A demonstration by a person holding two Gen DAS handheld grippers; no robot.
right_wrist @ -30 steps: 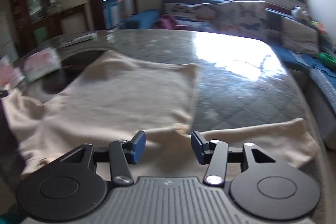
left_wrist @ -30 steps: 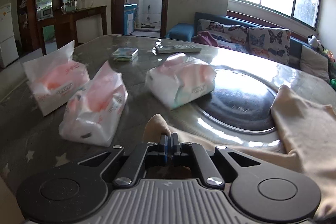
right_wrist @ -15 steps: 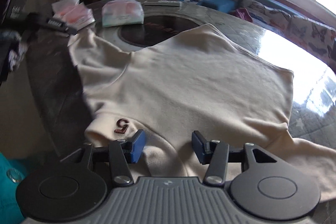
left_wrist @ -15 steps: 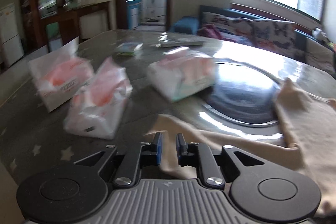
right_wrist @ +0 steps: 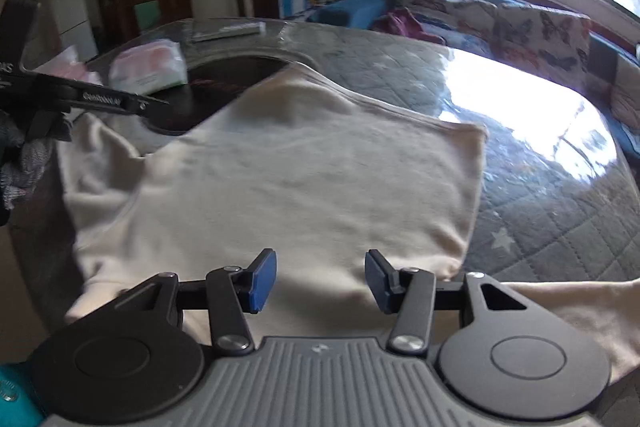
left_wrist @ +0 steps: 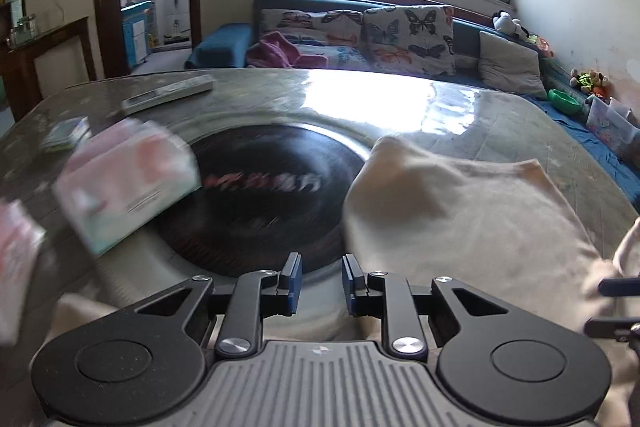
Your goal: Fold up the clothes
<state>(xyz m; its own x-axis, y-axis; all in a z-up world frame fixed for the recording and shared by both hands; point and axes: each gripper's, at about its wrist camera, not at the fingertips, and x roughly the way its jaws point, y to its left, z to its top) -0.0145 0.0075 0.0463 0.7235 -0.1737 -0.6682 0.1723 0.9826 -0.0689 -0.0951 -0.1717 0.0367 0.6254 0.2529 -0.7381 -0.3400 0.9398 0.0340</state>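
The left gripper (left_wrist: pixel 320 283) is no longer pinching the cream garment's (right_wrist: pixel 304 179) sleeve: its jaws are opening with nothing between them, and its view is now swinging off the tissue packs (left_wrist: pixel 124 183) toward the dark turntable (left_wrist: pixel 260 199) ahead of it. The right gripper (right_wrist: pixel 320 281) is holding the same half-open gap as before, empty, and is hovering over the near edge of the garment.

The garment is lying spread on the quilted table (right_wrist: pixel 540 211) just beyond the right gripper's fingertips, its body mostly flat, one sleeve trailing off to that gripper's right and another to its left, below the left gripper. Folding is looking barely begun: I am seeing no sleeve brought in and no body fold, so nearly everything is remaining.

The neckline and near hem are hiding under the right gripper's body. The tissue packs and the turntable's lettering are smearing with motion blur, and the left sleeve's end is being cut off.
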